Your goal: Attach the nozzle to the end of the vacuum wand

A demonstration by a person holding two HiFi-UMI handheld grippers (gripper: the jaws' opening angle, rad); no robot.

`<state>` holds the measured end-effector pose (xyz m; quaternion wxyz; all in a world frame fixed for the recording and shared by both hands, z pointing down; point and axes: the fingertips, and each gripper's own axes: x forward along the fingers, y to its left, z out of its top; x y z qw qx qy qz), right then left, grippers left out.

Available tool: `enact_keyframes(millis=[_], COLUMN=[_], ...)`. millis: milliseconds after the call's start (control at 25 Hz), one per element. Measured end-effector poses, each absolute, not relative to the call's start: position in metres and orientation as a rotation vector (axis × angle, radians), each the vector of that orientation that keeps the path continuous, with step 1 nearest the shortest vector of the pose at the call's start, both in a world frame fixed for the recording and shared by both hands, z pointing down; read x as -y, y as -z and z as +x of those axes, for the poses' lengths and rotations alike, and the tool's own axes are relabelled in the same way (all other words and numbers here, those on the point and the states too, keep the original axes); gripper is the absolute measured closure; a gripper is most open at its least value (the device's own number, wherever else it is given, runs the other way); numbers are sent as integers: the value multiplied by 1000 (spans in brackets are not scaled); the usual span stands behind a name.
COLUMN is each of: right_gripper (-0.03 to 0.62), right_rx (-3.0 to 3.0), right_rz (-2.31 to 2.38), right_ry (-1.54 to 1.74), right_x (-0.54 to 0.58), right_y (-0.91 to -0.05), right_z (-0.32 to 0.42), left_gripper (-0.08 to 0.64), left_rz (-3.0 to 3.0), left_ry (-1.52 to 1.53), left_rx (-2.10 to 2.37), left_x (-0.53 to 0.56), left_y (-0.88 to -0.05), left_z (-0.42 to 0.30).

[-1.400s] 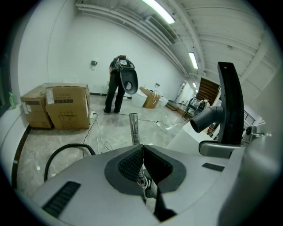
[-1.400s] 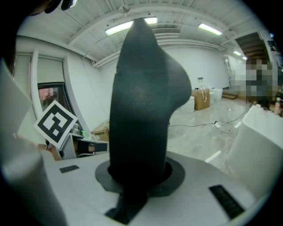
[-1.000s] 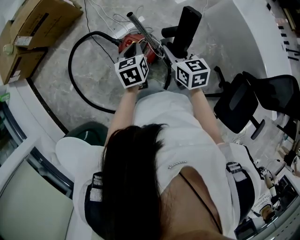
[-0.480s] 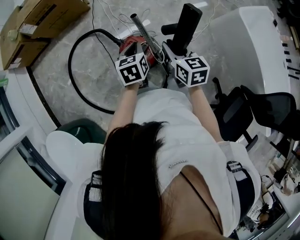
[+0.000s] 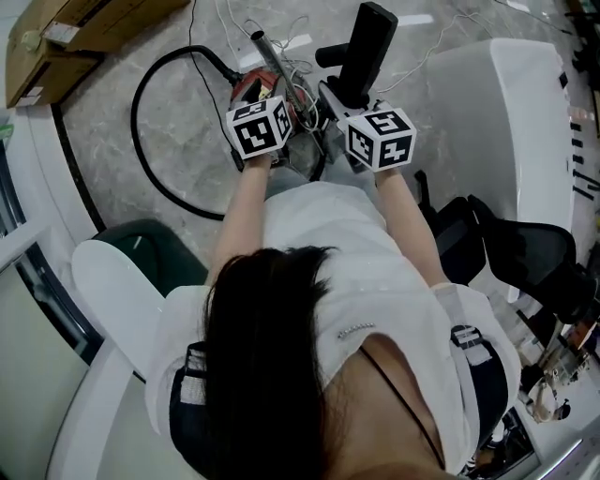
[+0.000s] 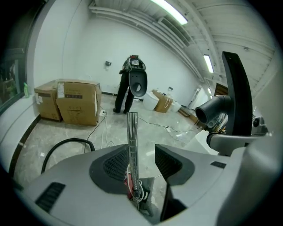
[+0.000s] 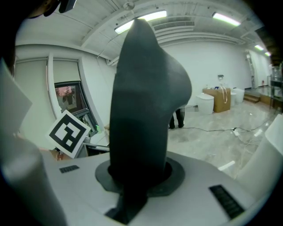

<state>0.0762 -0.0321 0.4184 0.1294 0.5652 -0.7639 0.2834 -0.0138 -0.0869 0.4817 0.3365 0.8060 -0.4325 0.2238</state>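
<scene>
A chrome vacuum wand (image 6: 132,141) rises from the red vacuum body (image 5: 251,89) on the floor. It stands between the jaws of my left gripper (image 6: 141,162), which are opening. The wand lies close to the left pad (image 6: 114,164), with a gap to the right pad. My right gripper (image 7: 139,176) is shut on the black nozzle (image 7: 146,106). In the head view the nozzle (image 5: 366,49) juts up just right of the wand (image 5: 267,54). From the left gripper view the nozzle's round socket (image 6: 213,110) shows at the right.
A black hose (image 5: 145,122) loops over the marble floor at the left, with thin cables (image 5: 281,23) around the vacuum. Cardboard boxes (image 5: 75,23) sit at the far left. A white curved desk (image 5: 497,103) and a black office chair (image 5: 511,248) stand at the right.
Both grippers have shifted a little away from the body, toward the vacuum. The nozzle stays in the right gripper, and the wand's top now shows just beyond the left cube.
</scene>
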Motion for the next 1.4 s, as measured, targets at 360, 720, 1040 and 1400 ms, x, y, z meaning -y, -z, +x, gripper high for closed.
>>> enact_keyframes(millis=[360,720,1040,1400], right_gripper=[518,518,518,518], right_rx=[2254,2253,2235,2205], right_rz=[1542,1496,1432,1402], right_ry=[-796,-826,-852,-843], right_x=[61,71,66,71], right_y=[-422,-436,-454,-464], right_z=[90,94,89,108], left_gripper=[314,279,250,250], left_rz=[2067,2038,2018,2035], left_ry=[-559,-596,-564,-541], left_rx=[1229,1266,1264,1289], left_x=[116,129,143,158], left_y=[-503,-538,-562,-584], left_z=[-8,-1,9,16])
